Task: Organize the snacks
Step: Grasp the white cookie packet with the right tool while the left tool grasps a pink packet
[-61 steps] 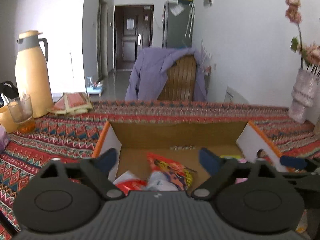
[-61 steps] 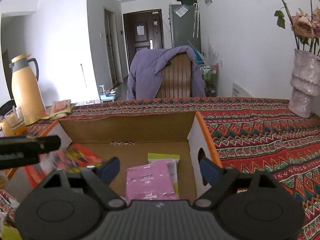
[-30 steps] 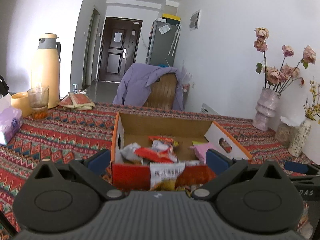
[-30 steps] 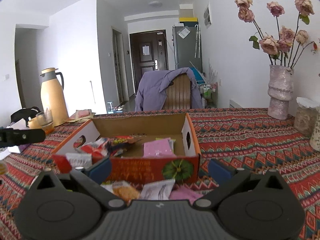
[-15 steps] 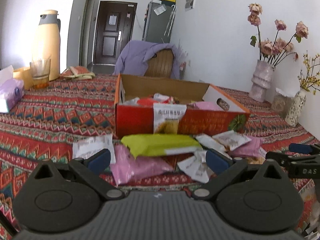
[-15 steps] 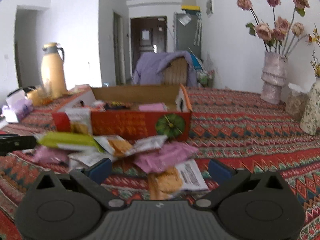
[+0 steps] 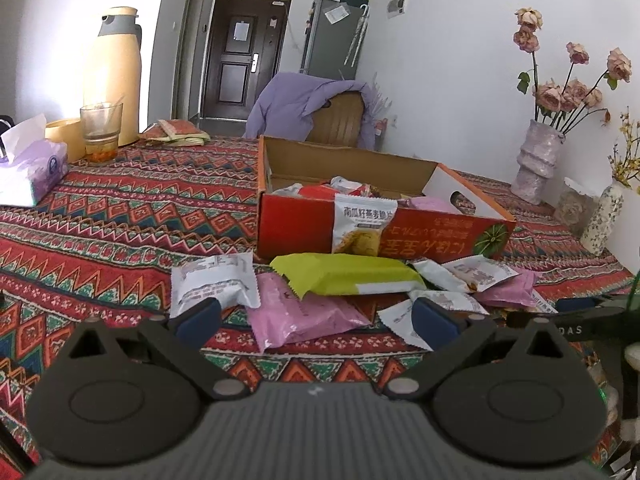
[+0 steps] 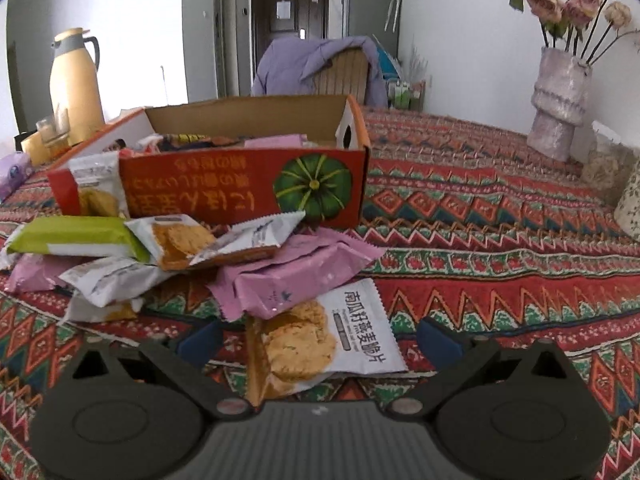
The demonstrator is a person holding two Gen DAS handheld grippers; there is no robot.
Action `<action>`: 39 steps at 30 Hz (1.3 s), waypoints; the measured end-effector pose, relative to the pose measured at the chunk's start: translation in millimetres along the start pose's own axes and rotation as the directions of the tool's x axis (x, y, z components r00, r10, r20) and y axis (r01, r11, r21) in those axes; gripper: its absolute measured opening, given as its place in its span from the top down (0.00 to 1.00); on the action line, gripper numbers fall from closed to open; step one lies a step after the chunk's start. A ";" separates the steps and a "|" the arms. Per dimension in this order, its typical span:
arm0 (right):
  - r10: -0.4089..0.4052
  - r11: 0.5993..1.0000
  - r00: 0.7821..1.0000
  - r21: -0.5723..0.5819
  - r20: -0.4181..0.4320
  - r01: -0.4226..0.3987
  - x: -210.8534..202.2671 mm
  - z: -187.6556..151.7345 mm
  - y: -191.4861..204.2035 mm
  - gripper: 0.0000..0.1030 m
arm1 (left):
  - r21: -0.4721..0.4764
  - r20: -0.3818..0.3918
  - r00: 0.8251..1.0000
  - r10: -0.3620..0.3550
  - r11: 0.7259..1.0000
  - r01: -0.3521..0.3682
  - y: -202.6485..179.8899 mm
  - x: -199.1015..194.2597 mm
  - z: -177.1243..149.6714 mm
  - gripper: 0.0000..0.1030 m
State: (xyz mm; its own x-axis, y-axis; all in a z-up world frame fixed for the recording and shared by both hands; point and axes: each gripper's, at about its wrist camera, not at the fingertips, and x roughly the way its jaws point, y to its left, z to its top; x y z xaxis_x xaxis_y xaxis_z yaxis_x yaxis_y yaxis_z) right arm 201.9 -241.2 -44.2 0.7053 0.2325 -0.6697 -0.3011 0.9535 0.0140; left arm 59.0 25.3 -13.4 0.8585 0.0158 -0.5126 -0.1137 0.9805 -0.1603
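A red cardboard box (image 7: 304,224) (image 8: 224,190) with snack packets inside sits on the patterned tablecloth. One white cracker packet (image 7: 362,226) hangs over its front wall. Loose packets lie in front of it: a green one (image 7: 348,278) (image 8: 76,238), pink ones (image 7: 304,316) (image 8: 296,276), and white cracker packets (image 7: 214,282) (image 8: 320,340). My left gripper (image 7: 316,322) is open just short of the pink packet, holding nothing. My right gripper (image 8: 318,338) is open above the nearest white cracker packet, which lies between its fingers without being gripped.
A yellow thermos (image 7: 112,76), a glass (image 7: 100,130) and a tissue pack (image 7: 34,168) stand at the left. Vases with dried flowers (image 7: 538,168) (image 8: 562,108) stand at the right. A chair with a purple jacket (image 7: 312,108) is behind the table.
Both grippers pulled back from above the box and dropped low toward the table. The loose packets in front of the box have come into view and are now close.
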 end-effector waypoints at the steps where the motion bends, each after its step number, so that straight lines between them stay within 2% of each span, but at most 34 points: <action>1: 0.002 1.000 1.000 0.000 -0.007 -0.002 2.6 -0.2 -0.3 0.00 | -0.003 -0.003 1.000 0.002 1.000 -0.002 0.4 0.4 -0.3 0.00; 9: 0.031 1.000 0.999 0.002 -0.008 -0.031 6.0 -2.5 -3.3 0.00 | -0.011 -0.022 1.000 -0.015 1.000 0.014 -7.8 6.4 -3.7 0.00; 10: 0.033 0.999 0.999 0.003 -0.007 -0.033 5.8 -2.6 -3.5 0.02 | -0.010 -0.023 1.000 -0.019 1.000 0.018 -9.2 6.5 -4.5 0.00; 11: 0.030 1.000 1.000 0.004 -0.001 -0.030 4.3 -3.3 -3.2 0.06 | -0.009 -0.024 1.000 -0.020 1.000 0.020 -10.3 6.4 -5.2 0.00; 13: 0.042 0.999 0.999 -0.009 0.025 -0.042 -1.1 -6.0 -0.9 0.26 | -0.010 -0.021 1.000 -0.022 1.000 0.021 -10.4 5.3 -6.2 0.00; 17: 0.057 0.998 0.997 -0.020 0.050 -0.056 -11.9 -12.4 4.7 0.38 | -0.020 -0.021 1.000 -0.006 1.000 0.006 -7.2 3.9 -6.0 0.00; 19: 0.062 0.998 0.996 -0.018 0.062 -0.061 -17.1 -16.0 6.9 0.49 | -0.026 -0.022 1.000 -0.005 1.000 0.004 -5.1 2.9 -6.3 0.00; 23: 0.074 0.997 0.992 -0.002 0.104 -0.074 -32.2 -24.8 10.2 0.50 | -0.034 -0.022 1.000 0.005 0.999 -0.006 -1.5 2.3 -6.5 0.00; 31: 0.093 0.995 0.968 0.017 0.232 -0.100 -75.6 -28.5 12.6 0.52 | -0.051 -0.036 0.997 0.061 0.997 -0.063 10.1 8.4 -2.0 0.00; 39: 0.089 0.995 0.964 0.020 0.250 -0.097 -78.7 -25.0 16.1 0.52 | -0.023 -0.080 0.989 0.127 0.991 -0.130 16.5 23.9 9.9 0.00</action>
State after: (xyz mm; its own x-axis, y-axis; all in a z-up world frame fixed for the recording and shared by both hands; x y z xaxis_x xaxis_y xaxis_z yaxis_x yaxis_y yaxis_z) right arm 125.5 -248.9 -9.8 0.8135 0.3569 -0.4592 -0.3552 0.9301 0.0935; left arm 82.6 43.8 -19.9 0.7943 0.1248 -0.5946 -0.2357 0.9653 -0.1123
